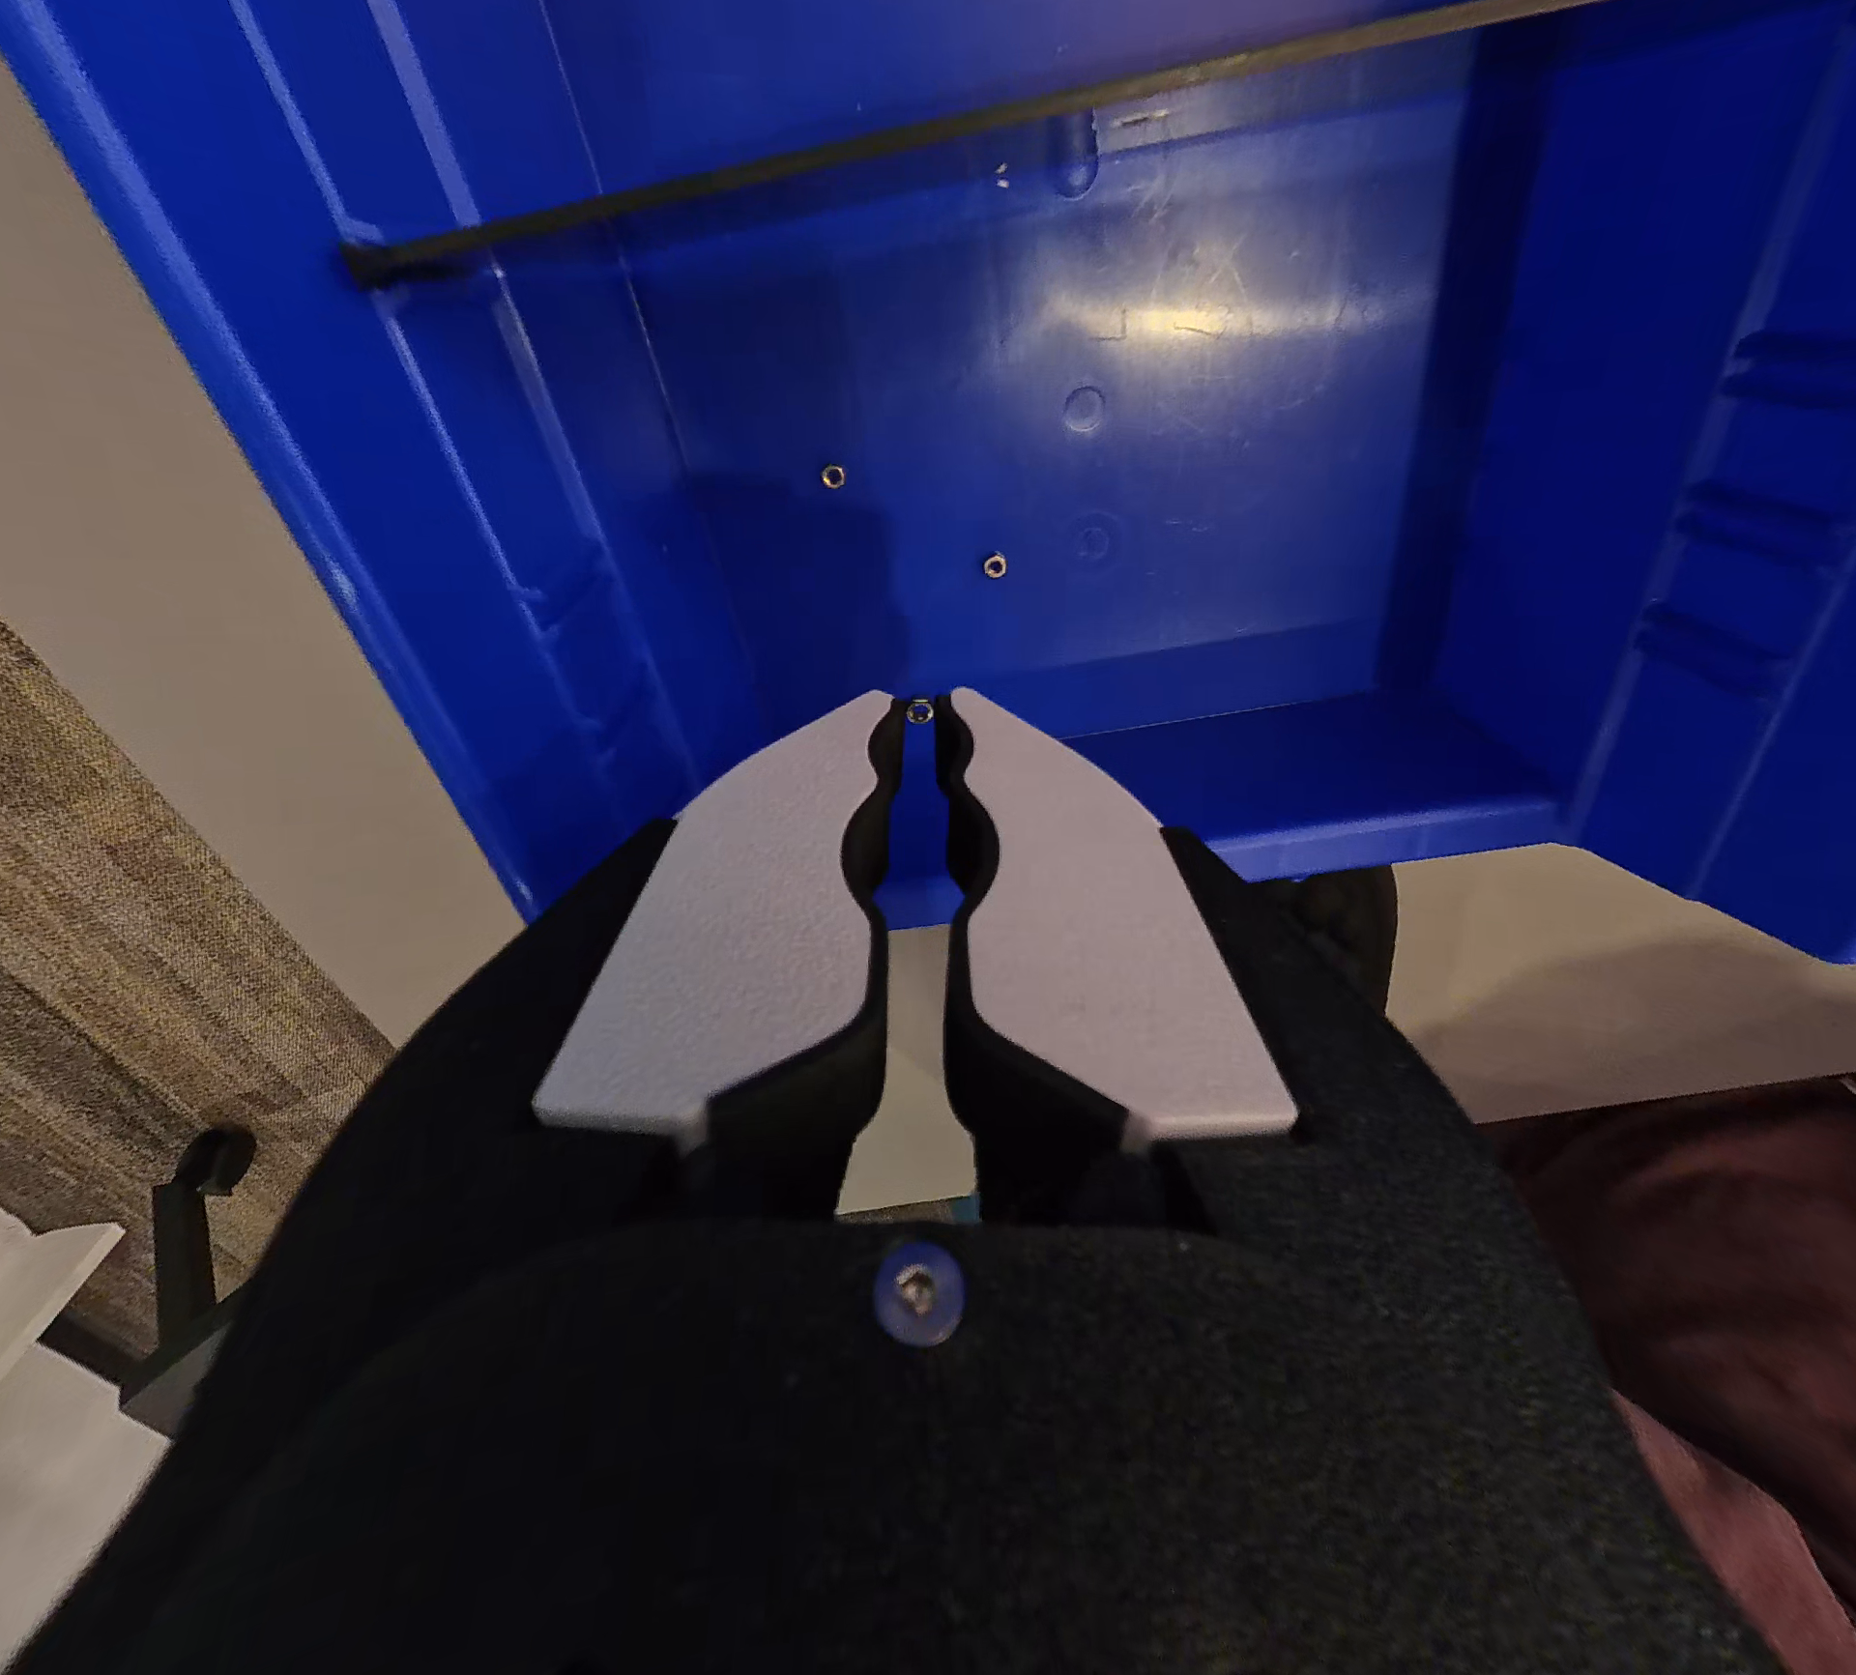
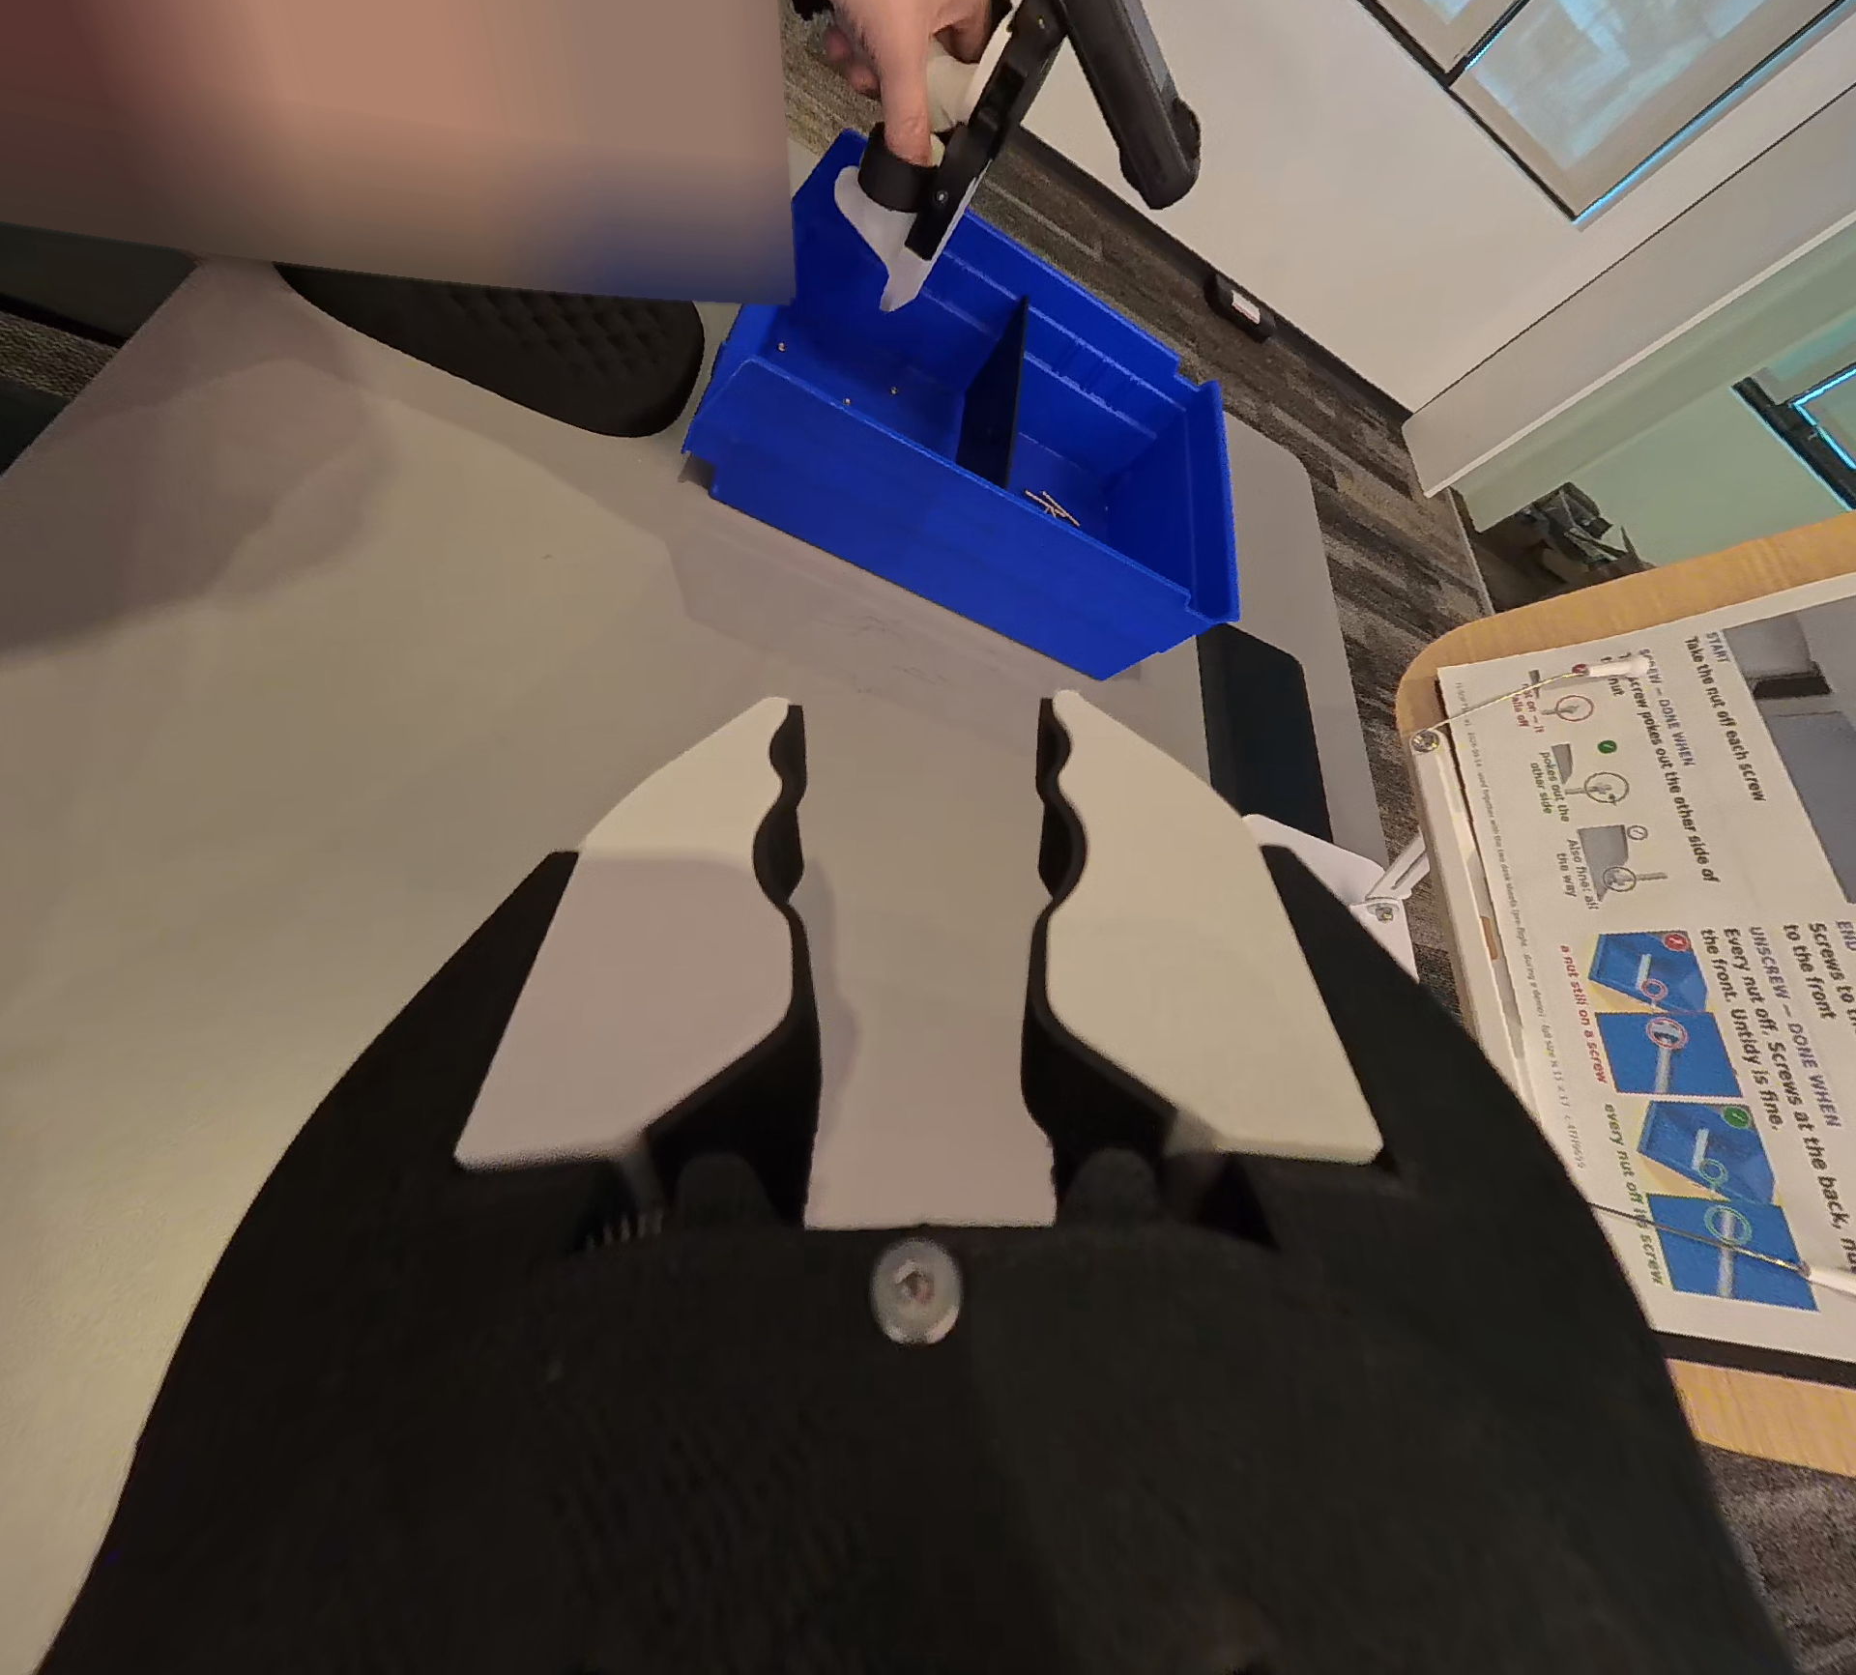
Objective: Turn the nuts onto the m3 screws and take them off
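The left gripper (image 1: pixel 919 708) reaches into the blue bin (image 1: pixel 1306 522), its jaws nearly closed, pinching a tiny nut (image 1: pixel 918 712) at the tips. Two more nuts (image 1: pixel 832 477) lie loose on the bin floor, with screws (image 2: pixel 1055 508) beyond the black divider (image 2: pixel 994 402). The right gripper (image 2: pixel 919 713) hovers over the grey table (image 2: pixel 402 623), jaws wide and empty.

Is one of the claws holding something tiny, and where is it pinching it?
The left claw pinches a tiny nut by its outer edges, right at its fingertips. The right claw is open and holds nothing.
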Demonstrator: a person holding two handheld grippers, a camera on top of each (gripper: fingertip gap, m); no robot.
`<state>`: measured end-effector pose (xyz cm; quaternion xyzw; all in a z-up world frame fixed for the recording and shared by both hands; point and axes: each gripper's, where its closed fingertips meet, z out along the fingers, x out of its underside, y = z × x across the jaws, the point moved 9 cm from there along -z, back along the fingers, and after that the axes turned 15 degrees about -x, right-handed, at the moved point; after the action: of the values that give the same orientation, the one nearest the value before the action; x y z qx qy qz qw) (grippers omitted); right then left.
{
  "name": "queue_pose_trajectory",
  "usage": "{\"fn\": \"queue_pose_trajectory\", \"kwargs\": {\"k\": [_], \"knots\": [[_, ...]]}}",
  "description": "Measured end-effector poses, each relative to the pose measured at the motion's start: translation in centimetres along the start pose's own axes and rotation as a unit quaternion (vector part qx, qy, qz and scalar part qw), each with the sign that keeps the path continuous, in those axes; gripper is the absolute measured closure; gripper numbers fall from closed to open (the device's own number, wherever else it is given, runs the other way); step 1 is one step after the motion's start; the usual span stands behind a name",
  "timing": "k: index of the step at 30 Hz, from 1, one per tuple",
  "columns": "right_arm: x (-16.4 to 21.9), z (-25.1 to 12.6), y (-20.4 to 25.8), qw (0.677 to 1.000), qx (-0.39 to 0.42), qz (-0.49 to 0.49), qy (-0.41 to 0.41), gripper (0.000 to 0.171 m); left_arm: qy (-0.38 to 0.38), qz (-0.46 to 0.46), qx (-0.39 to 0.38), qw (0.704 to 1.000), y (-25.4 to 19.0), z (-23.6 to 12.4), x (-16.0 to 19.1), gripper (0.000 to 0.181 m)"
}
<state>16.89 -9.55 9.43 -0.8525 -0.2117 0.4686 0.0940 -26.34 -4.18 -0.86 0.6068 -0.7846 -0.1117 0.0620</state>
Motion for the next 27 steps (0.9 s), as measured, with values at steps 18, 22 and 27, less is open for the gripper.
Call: {"fn": "queue_pose_trajectory", "kwargs": {"k": [18, 22, 27], "knots": [[0.6, -0.1, -0.2, 1.0, 0.004, 0.005, 0.016, 0.126, -0.05, 0.034, -0.032, 0.998, -1.5, -2.5, -0.1, 0.181], [0.9, 0.2, -0.4, 1.0, 0.001, 0.011, 0.02, 0.126, -0.001, 0.054, 0.006, 0.999, -1.8, -0.5, 0.2, 0.181], [1.3, 0.7, -0.5, 0.999, -0.004, 0.014, 0.034, 0.125, 0.04, 0.077, 0.043, 0.995, -2.4, 2.6, -0.8, 0.172]]}}
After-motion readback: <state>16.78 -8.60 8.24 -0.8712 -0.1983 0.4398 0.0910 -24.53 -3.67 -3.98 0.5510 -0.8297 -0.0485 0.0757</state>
